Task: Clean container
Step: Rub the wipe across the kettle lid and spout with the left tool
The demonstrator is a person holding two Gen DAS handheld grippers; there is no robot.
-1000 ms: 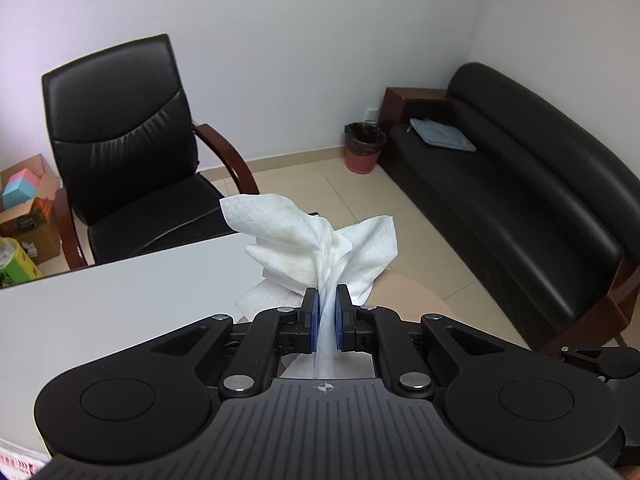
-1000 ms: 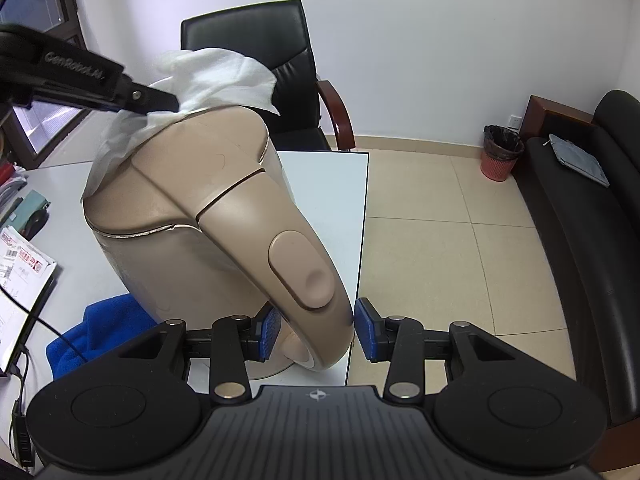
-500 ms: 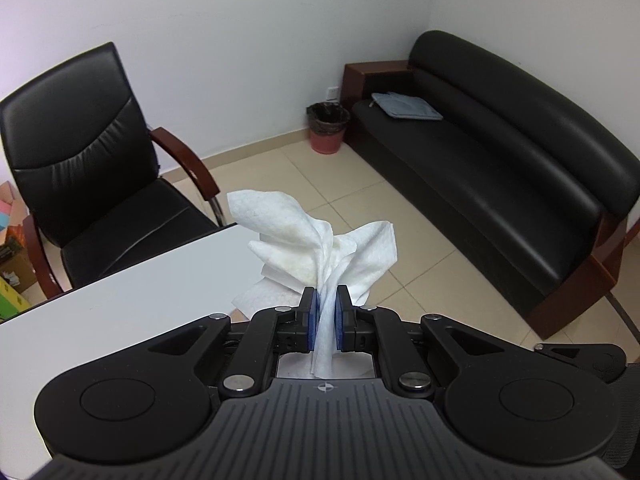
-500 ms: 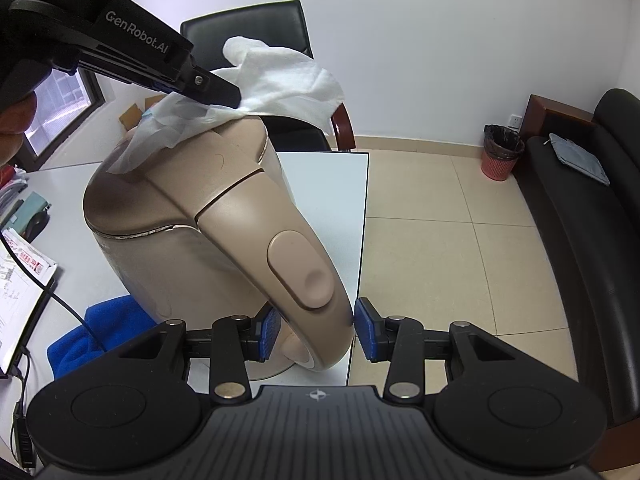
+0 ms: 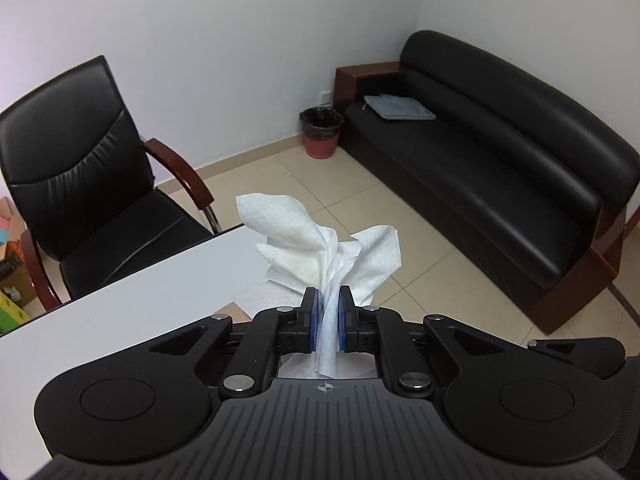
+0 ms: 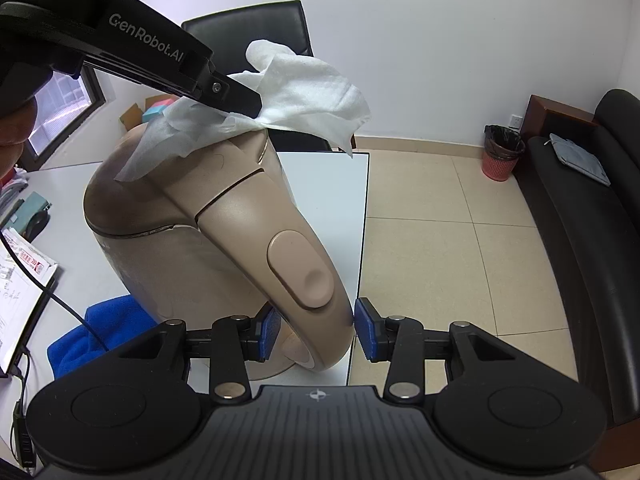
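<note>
Atop the tan kettle (image 6: 208, 240) (lid closed), left tool's (image 5: 328, 322) tissue (image 6: 304, 92).

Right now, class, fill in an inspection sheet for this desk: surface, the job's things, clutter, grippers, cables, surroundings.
Surface: white desk, kettle near its edge.
Job's things: tan electric kettle, lid shut; white paper towel draped on the lid.
Clutter: blue cloth beside the kettle; papers at left.
Grippers: left gripper shut on the paper towel; right gripper astride the kettle handle, pads close, contact unclear.
Cables: black cable crossing the blue cloth.
Surroundings: black office chair, black sofa, red wastebasket.
</note>
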